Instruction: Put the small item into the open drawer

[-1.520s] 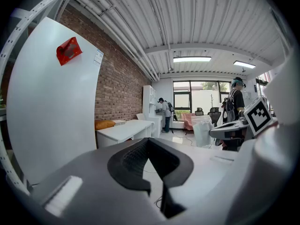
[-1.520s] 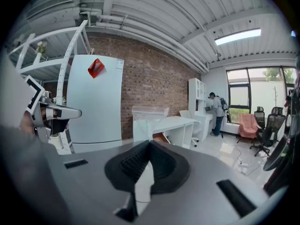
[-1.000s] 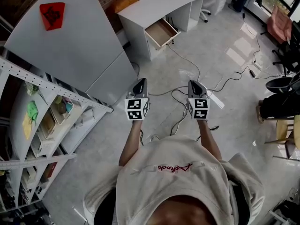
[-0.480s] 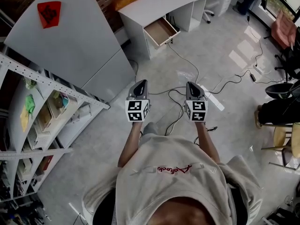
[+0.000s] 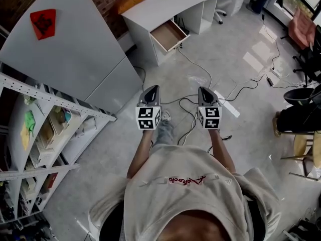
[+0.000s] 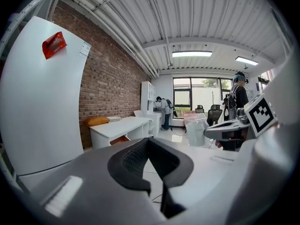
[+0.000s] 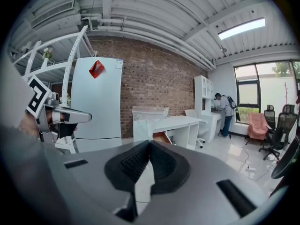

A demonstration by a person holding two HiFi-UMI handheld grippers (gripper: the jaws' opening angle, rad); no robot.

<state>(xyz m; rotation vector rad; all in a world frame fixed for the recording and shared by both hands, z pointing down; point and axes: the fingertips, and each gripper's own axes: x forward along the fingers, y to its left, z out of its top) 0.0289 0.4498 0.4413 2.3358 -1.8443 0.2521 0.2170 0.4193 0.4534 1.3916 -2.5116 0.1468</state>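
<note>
Left tongs [image 6: 148, 139] and right tongs [image 7: 150, 142] are clenched, empty (no item seen); floor cables [image 5: 190, 115] risk tripping short of drawer [image 5: 169, 34]

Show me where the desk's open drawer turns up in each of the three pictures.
Head view: the open drawer is top centre, under the white desk.
Left gripper view: the drawer is left of centre, low under the desk.
Right gripper view: the drawer is at centre.
Shared landmark: the red sign on the tall white cabinet.

2 grippers [image 5: 151, 88] [image 5: 204, 89], 1 desk [image 5: 170, 4] w/ 1 open drawer [image 5: 168, 34], 1 fridge [image 5: 75, 49].
</note>
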